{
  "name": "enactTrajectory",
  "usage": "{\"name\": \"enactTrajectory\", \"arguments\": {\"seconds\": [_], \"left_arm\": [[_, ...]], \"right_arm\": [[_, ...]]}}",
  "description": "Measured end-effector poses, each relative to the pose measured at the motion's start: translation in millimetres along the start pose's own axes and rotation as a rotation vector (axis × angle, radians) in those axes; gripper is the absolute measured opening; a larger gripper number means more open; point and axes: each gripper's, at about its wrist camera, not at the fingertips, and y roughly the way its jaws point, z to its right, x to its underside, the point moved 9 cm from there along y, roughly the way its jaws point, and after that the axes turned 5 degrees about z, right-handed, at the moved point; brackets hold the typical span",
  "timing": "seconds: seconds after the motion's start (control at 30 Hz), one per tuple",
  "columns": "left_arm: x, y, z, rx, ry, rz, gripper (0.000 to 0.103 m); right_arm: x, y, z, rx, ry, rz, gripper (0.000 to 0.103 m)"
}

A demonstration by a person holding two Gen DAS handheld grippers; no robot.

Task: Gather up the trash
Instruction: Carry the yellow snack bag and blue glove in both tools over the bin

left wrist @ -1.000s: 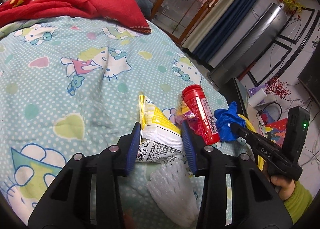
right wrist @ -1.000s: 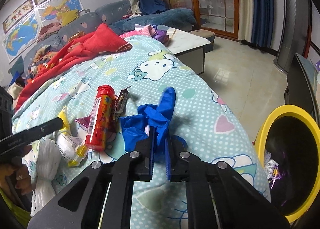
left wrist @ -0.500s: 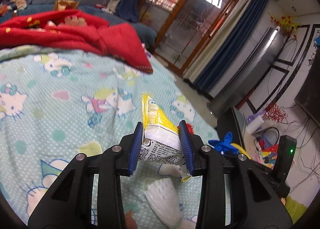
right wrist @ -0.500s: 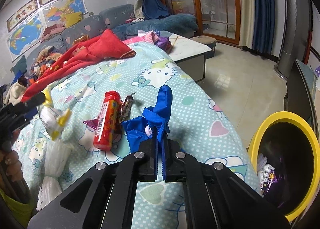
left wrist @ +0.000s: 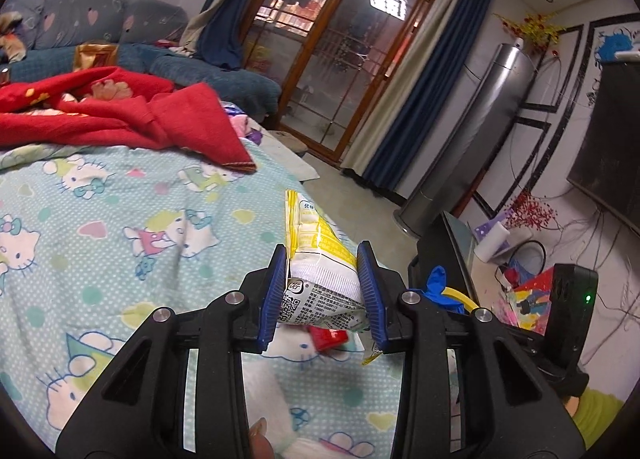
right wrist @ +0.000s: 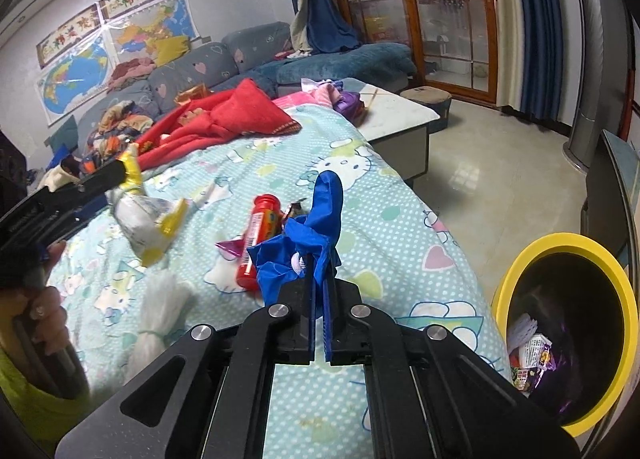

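Right gripper (right wrist: 318, 307): jaws pinched on blue glove (right wrist: 308, 243), held above bedspread (right wrist: 400, 259); yellow-rimmed bin (right wrist: 568, 335) lies low to its right, nearer this hand. Left gripper (left wrist: 322, 291): clamped across snack packet (left wrist: 320, 271), long axis pointing forward

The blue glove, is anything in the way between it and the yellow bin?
Nothing visible is. The right gripper holds the blue glove above the bedspread, and the yellow bin stands open on the floor beside the bed.
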Motion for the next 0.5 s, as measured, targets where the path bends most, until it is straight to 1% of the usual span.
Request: {"name": "enactTrajectory", "arguments": {"seconds": [0.2,0.5], "left_arm": [[4.6,-0.5,21.0,0.019,0.031,-0.005,0.028],[7.0,-0.9,40.1,0.036,0.069,-0.005,0.028]], "right_arm": [[-4.5,-15.6,-2.2,-0.019,0.001,0.023,0.003],[-6.7,-33.5,8.6,-0.009,0.012,0.047,0.003]]}}
